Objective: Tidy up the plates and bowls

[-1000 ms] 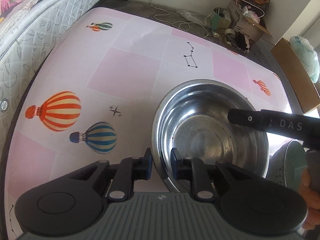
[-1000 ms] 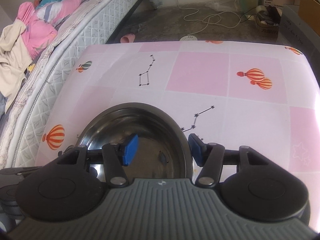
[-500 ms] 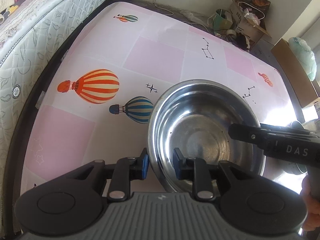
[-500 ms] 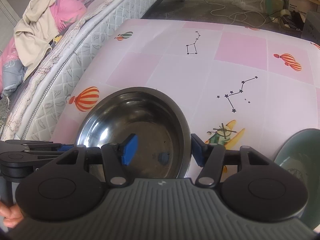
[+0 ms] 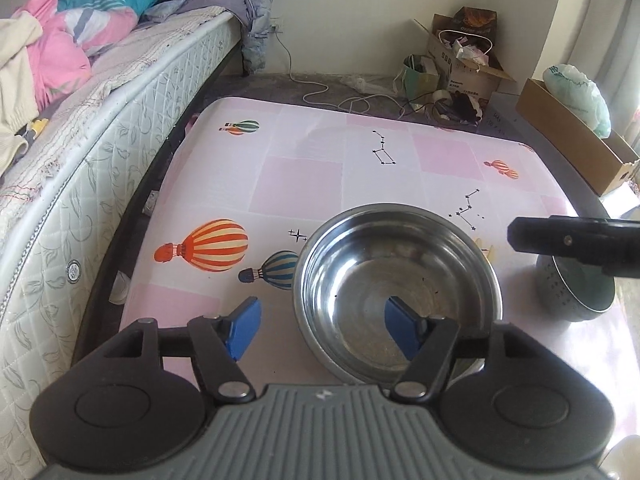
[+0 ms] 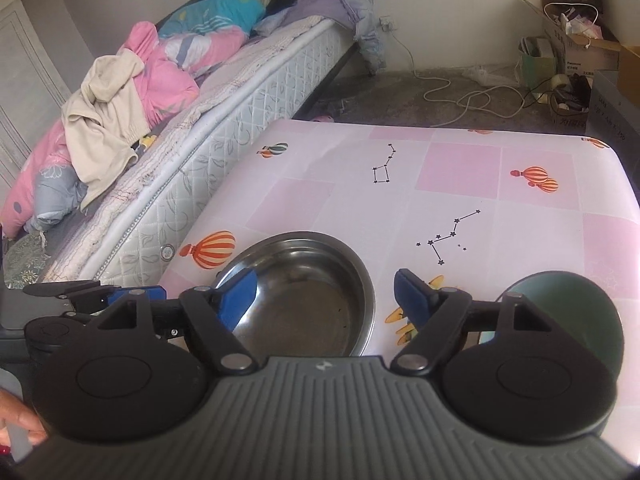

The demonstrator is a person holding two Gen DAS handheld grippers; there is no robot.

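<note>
A steel bowl [image 5: 396, 292] rests on the pink balloon-print table [image 5: 304, 184]. My left gripper [image 5: 322, 332] hovers just above and behind it; its jaws are opening, and the near left rim lies between the blue pads without touching them. In the right wrist view the same steel bowl [image 6: 304, 300] sits below my right gripper [image 6: 326, 300]. Those jaws are also opening and straddle the bowl's right rim, pads clear of it. A green bowl [image 6: 580, 300] stands to the right, partly hidden by the gripper body. It also shows as the green bowl [image 5: 576, 288] in the left wrist view.
A mattress [image 5: 100, 140] with piled bedding runs along the table's left side. Cardboard boxes [image 5: 576, 136] and cables lie on the floor past the far edge. A black finger [image 5: 572, 240] of the right gripper crosses the left wrist view. A person's hand [image 6: 20, 432] shows at bottom left.
Both grippers have drawn back and risen from the steel bowl. The left jaws, narrowly closed on the near rim before, have spread and let go. The right jaws have widened too.
</note>
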